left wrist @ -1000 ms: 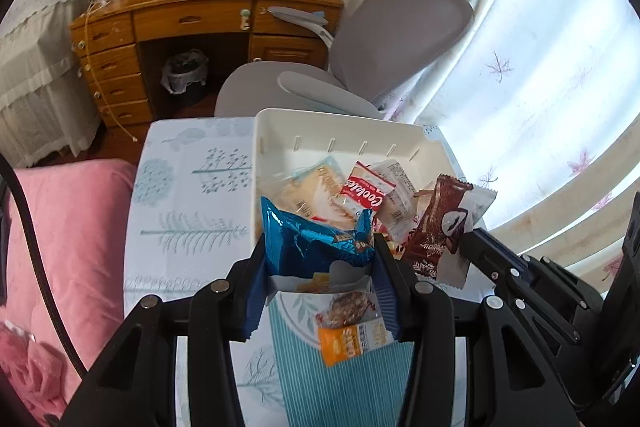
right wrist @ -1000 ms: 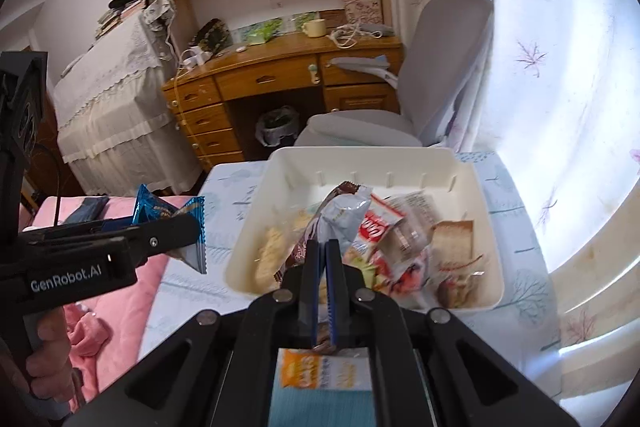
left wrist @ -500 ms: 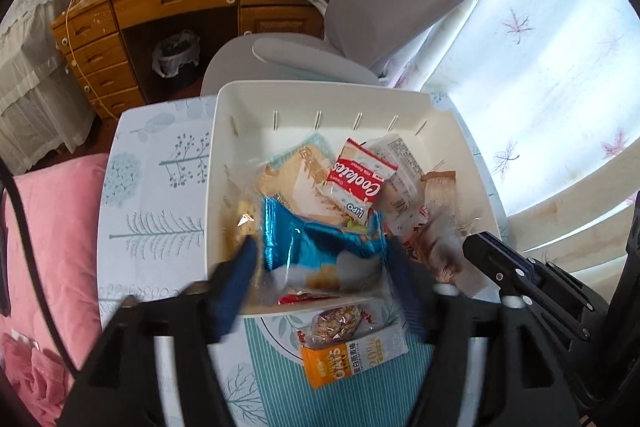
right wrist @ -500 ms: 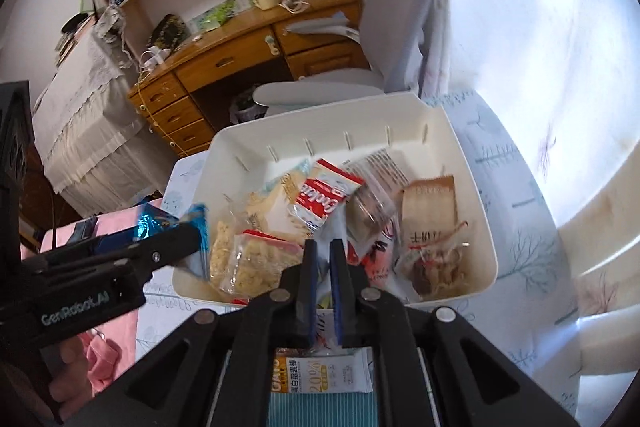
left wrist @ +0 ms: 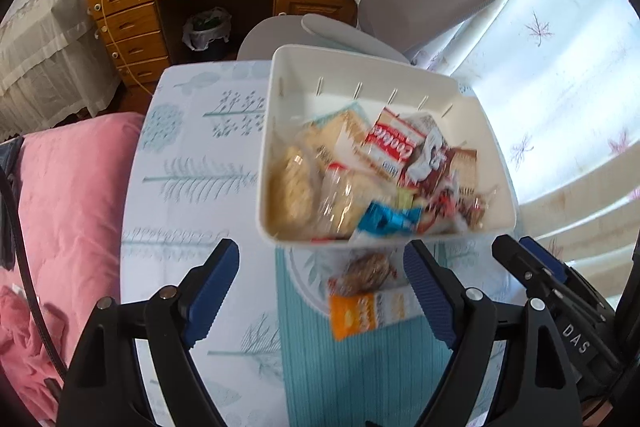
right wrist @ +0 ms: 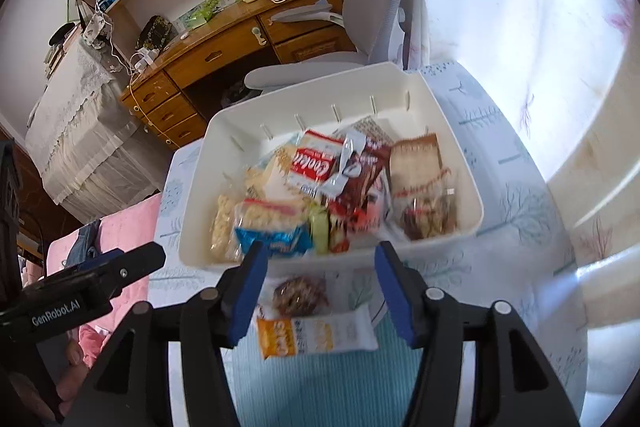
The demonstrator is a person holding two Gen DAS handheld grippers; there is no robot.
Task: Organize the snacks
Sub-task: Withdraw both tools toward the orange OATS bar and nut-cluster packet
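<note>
Both grippers gaping, empty. I'd lower right gripper squarely over orange-white oat bar wrapper, pinch mid-length, lift into white plastic bin.

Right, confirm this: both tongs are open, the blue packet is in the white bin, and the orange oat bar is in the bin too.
Not quite. The orange oat bar is not in the white bin; the right wrist view shows it on the table just in front, between the right tongs. The rest holds: the left tongs are open too, and the blue packet is in the bin.
</note>
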